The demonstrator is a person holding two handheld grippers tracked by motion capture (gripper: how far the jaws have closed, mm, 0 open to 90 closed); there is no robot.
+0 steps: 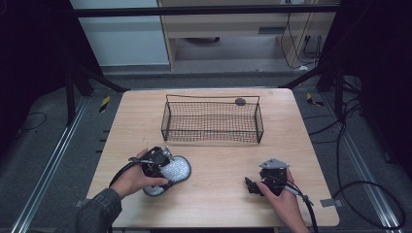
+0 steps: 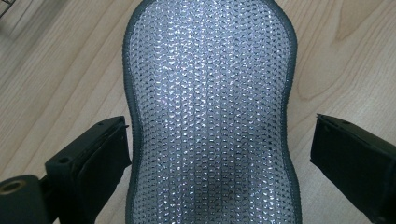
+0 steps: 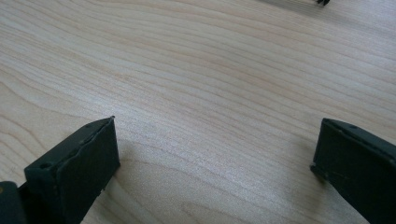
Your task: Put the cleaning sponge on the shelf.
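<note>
A silver mesh scouring pad (image 1: 174, 170) with a dark grey rim lies flat on the wooden table at the near left. My left gripper (image 1: 164, 166) is over it. In the left gripper view the pad (image 2: 211, 112) lies between the two jaws, which stand open on either side of its narrow waist; the left one is close to its edge, the right one apart from it. My right gripper (image 1: 252, 186) rests low at the near right, open, with bare wood between its jaws (image 3: 215, 154).
A black wire basket (image 1: 212, 120) stands at the middle back of the table (image 1: 218, 204), with a small dark round thing (image 1: 240, 101) at its far rim. Black frame bars and cables surround the table.
</note>
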